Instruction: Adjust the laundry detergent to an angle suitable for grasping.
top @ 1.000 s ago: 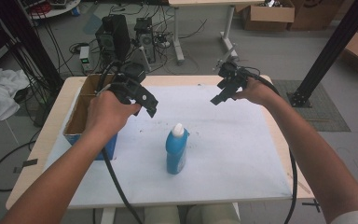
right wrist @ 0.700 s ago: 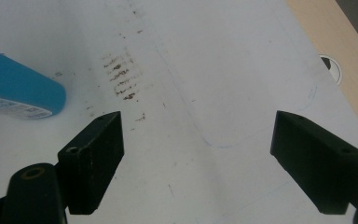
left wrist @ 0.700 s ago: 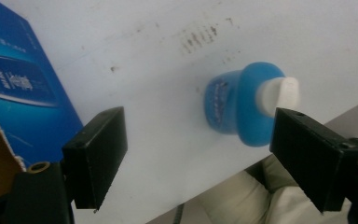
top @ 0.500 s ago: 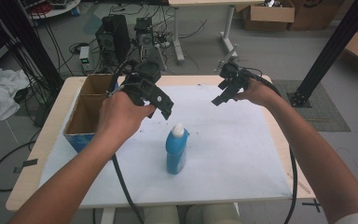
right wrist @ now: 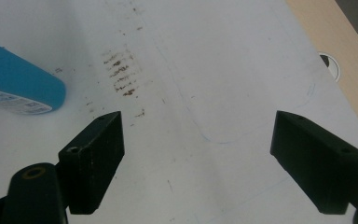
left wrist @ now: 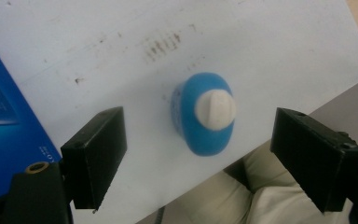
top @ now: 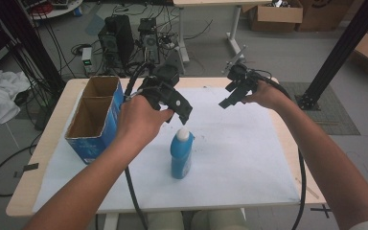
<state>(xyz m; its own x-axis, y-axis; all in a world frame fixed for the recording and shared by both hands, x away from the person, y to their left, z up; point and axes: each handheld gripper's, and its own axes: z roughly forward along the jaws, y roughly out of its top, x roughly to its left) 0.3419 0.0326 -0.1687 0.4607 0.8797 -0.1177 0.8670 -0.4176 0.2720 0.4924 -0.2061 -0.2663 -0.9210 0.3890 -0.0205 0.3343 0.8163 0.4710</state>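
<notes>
High view: wooden desk (top: 52, 143) under a white sheet (top: 239, 158) covering most of its top. Open cardboard box (top: 93, 120) with blue sides near the left edge, split into two compartments, both looking bare inside. Blue bottle (top: 181, 155) with a white cap (top: 184, 133), upright around the middle of the sheet, just right of the box. Left gripper (top: 178, 109) in the left hand (top: 136, 120), poised above the bottle, tilted down toward the cap, not touching. Right gripper (top: 231, 96) in the right hand (top: 266, 95), over the far right part of the sheet, well apart from the bottle.

Left gripper view: jaws wide apart, bottle (left wrist: 204, 119) seen from above between them, cap (left wrist: 215, 108) centred.

Right gripper view: jaws likewise spread with nothing between, over bare sheet (right wrist: 205, 70) with faint brown smudges (right wrist: 121, 74); bottle base (right wrist: 18, 86) off to the left.
</notes>
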